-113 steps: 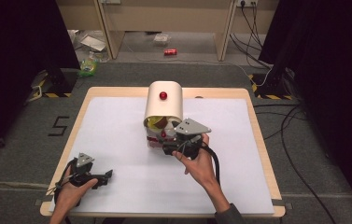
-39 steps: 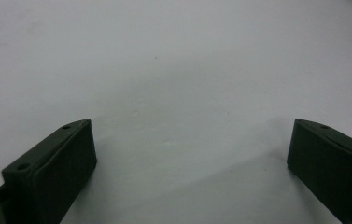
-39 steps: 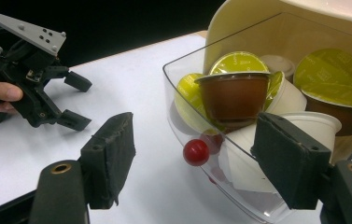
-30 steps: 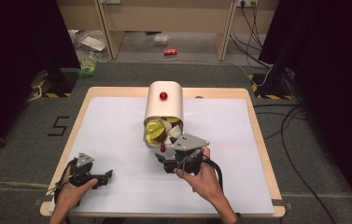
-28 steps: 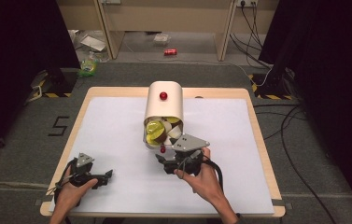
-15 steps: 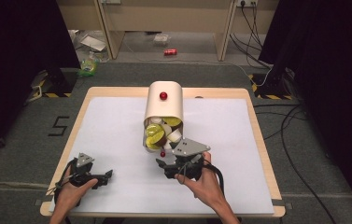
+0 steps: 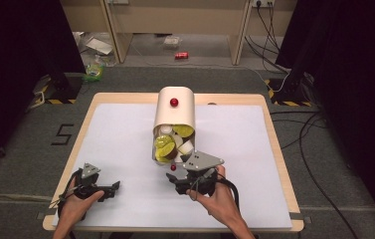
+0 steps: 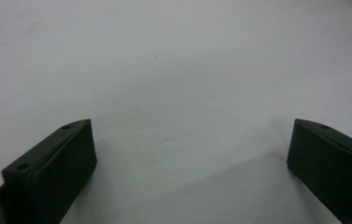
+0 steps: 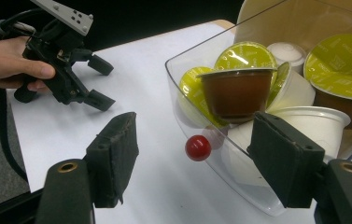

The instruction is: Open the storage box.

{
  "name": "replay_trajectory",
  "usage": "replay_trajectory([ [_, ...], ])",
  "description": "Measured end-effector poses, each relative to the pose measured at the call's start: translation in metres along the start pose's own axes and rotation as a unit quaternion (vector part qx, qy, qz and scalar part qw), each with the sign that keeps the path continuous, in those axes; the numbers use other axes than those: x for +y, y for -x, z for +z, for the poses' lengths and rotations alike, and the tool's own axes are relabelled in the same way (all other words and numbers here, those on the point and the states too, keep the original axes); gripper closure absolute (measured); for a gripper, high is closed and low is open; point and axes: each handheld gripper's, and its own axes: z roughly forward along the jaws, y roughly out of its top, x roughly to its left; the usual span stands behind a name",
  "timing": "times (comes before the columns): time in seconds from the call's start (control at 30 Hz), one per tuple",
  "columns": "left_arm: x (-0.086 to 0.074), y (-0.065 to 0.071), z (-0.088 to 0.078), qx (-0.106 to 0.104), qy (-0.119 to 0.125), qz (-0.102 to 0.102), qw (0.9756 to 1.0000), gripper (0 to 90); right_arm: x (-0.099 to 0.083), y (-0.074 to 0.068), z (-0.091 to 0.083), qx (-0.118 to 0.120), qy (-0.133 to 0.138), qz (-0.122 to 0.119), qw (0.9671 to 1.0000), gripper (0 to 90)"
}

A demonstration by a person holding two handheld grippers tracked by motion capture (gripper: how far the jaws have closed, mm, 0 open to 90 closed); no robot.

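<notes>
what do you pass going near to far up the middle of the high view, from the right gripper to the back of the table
right gripper → small red knob on the clear drawer front → clear drawer pulled open → yellow-lidded capsules inside it → cream dispenser box → red knob on top of the box → far edge of the table

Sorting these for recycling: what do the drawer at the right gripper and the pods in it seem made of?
The see-through drawer looks like clear glossy plastic: the pods show through its wall. The brown and white coffee pods look like smooth moulded plastic; their yellow-green lids look like printed foil, though that is uncertain.
</notes>
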Motion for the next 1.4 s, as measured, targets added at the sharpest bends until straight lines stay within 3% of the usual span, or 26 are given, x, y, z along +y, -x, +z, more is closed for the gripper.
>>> replay_trajectory([
  [0.93, 0.0, 0.0001, -0.0001, 0.0, -0.001, 0.002, 1.0, 0.8, -0.0054, -0.0077, -0.0029, 0.005, -0.01, -0.004, 0.9999, 33.3],
  [1.4, 0.0, 0.0002, 0.0, 0.001, -0.001, 0.001, 1.0, 0.8, -0.0054, -0.0071, -0.0048, 0.008, 0.005, 0.014, 0.9999, 32.8],
])
